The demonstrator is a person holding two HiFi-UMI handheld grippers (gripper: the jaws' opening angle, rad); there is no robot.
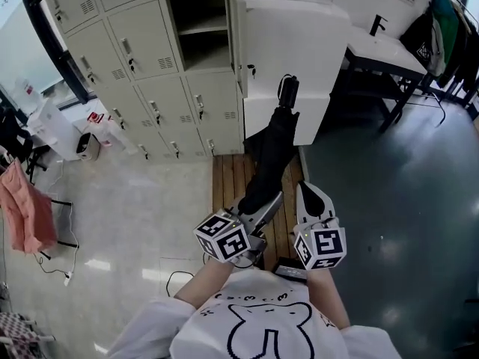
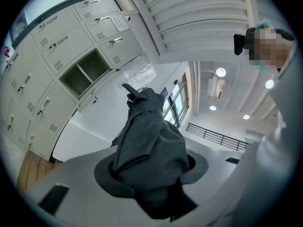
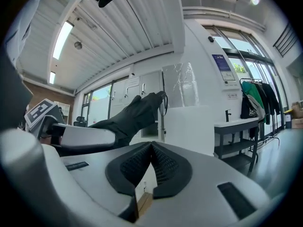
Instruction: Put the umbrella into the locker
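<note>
Grips the folded black umbrella (image 1: 271,155) in the left gripper (image 1: 260,206): limp matte fabric, softly creased, slim and tapering, up in the air before the open pale metal locker (image 1: 202,36). Holds the right gripper (image 1: 307,193) pinched closed on nothing, ribbed black pads (image 3: 163,167) meeting in a V.

Cameras: head view, two gripper views.
We look steeply down from the head; each gripper view sits close behind its jaws; all three share the umbrella (image 1: 269,155) and open locker (image 1: 198,40).
</note>
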